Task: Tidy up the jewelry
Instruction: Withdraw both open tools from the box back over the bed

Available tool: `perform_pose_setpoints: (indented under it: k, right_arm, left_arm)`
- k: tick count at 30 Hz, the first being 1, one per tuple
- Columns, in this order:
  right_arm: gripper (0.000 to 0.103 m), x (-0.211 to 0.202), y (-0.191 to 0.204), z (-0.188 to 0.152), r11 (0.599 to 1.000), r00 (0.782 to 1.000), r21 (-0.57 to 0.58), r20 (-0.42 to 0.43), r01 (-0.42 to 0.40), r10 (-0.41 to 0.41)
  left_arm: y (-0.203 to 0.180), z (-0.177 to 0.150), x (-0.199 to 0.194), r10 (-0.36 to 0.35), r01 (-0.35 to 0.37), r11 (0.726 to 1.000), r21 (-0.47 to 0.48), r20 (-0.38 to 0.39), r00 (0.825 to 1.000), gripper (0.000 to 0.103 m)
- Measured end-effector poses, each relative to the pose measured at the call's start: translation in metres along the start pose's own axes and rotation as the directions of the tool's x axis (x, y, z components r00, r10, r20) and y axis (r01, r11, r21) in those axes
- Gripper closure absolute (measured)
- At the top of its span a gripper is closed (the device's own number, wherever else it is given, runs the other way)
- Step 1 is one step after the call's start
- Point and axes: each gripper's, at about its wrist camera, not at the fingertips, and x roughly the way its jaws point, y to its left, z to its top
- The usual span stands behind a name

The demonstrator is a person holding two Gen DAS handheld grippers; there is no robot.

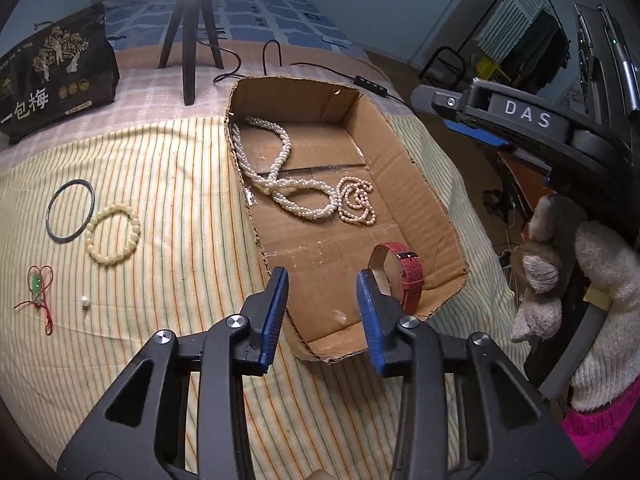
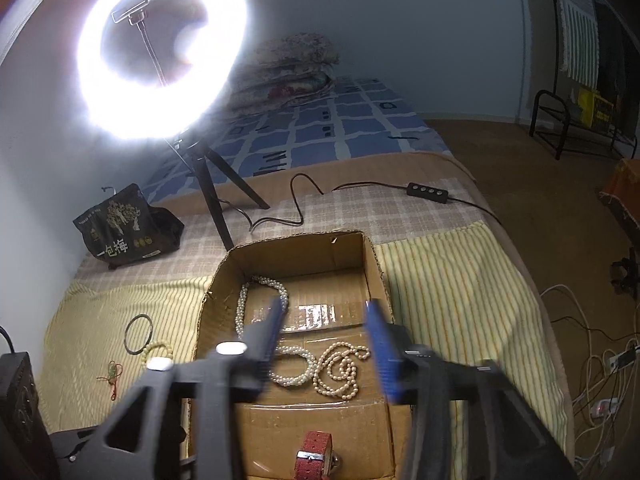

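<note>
The red watch [image 1: 408, 280] stands on its edge in the cardboard box [image 1: 436, 216], at the near end of the box. Its strap makes a loop, and its long side runs from the near wall toward the middle of the box. Farther back in the box lie the white pearl necklace [image 1: 280, 176] and the small pink pearl string [image 1: 358, 200].

Our left gripper [image 1: 322, 288] hangs over the near left corner of the box. Its jaws are partly open and hold nothing. The watch sits just to the right of the right jaw, touching it or almost, we cannot tell which.

Our right gripper [image 2: 326, 336] hangs over the middle of the box. Its jaws are wide open and empty, and they look blurry. The watch lies below it and nearer to us.

To the left of the box, on the striped cloth [image 1: 160, 200] of the bed, more things wait: the cream bead bracelet [image 1: 114, 234], the dark bangle [image 1: 71, 211], the red cord charm [image 1: 38, 288] and one loose pearl [image 1: 84, 301]. We think these go next. The left gripper is nearer to them, and must swing left, away from the box.
</note>
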Motion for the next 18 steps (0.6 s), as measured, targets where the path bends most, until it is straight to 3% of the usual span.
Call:
perform_pose_setpoints:
  k: [3, 6, 14, 18]
  right_arm:
    - [0.014, -0.005, 0.004, 0.001, 0.999, 0.999, -0.012, 0.029, 0.040, -0.040]
    - [0.005, -0.009, 0.005, 0.002, 0.998, 0.997, -0.004, 0.042, 0.061, -0.061]
    - [0.000, -0.014, 0.015, 0.001, 0.991, 0.991, -0.026, 0.052, 0.129, -0.127]
    - [0.000, -0.017, 0.019, -0.002, 0.993, 0.992, -0.032, 0.041, 0.118, -0.116]
  left_arm:
    - [0.002, 0.000, -0.003, 0.004, -0.004, 1.000, -0.003, 0.001, 1.000, 0.057]
    - [0.004, -0.001, -0.006, 0.011, -0.011, 1.000, -0.002, 0.002, 1.000, 0.056]
    - [0.013, -0.008, -0.020, 0.043, -0.043, 0.999, 0.013, 0.006, 0.999, 0.056]
    - [0.023, -0.013, -0.030, 0.071, -0.071, 0.997, 0.022, 0.012, 0.997, 0.056]
